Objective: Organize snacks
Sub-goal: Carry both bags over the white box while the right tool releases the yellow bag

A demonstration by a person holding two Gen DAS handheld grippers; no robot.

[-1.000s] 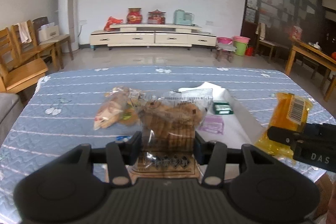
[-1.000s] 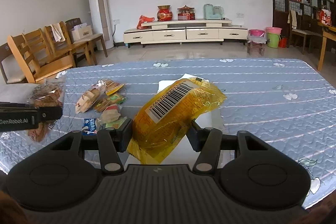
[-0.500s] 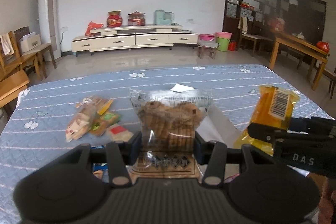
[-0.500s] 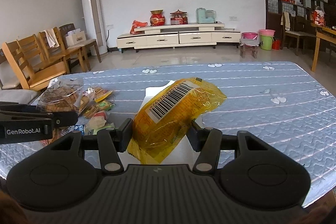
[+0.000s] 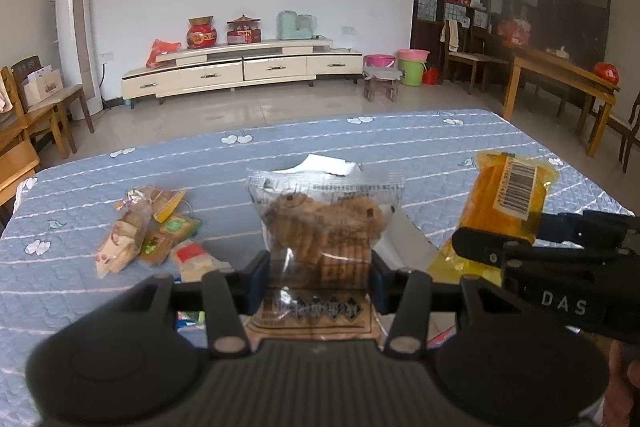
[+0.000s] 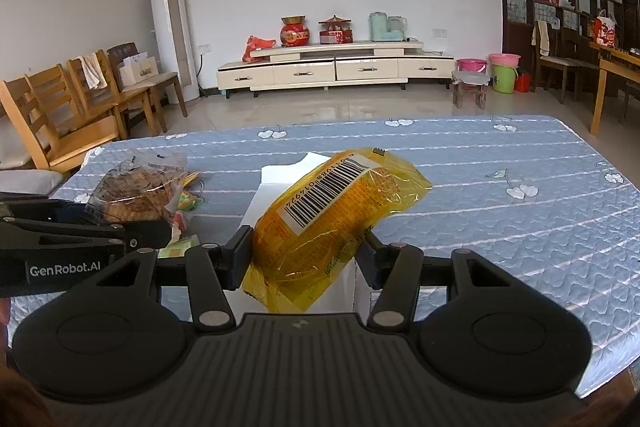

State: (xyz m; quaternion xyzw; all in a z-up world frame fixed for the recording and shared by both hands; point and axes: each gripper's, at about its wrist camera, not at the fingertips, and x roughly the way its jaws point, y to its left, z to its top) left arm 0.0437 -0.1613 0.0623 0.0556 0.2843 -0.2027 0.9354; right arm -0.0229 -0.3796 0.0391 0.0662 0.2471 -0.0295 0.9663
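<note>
The left gripper (image 5: 318,277) is clamped on a clear cookie bag (image 5: 322,227), held upright above the table (image 5: 420,143). The right gripper (image 6: 306,253) grips a yellow snack packet (image 6: 340,211), its barcode label facing up, tilted over a white box (image 6: 276,187) that sits on the blue quilted cover. The two grippers are side by side, each showing in the other's view. A small pile of loose snack packets (image 5: 148,231) lies on the table to the left of the white box. Wooden chairs (image 6: 68,115) stand beyond the table's left edge.
</note>
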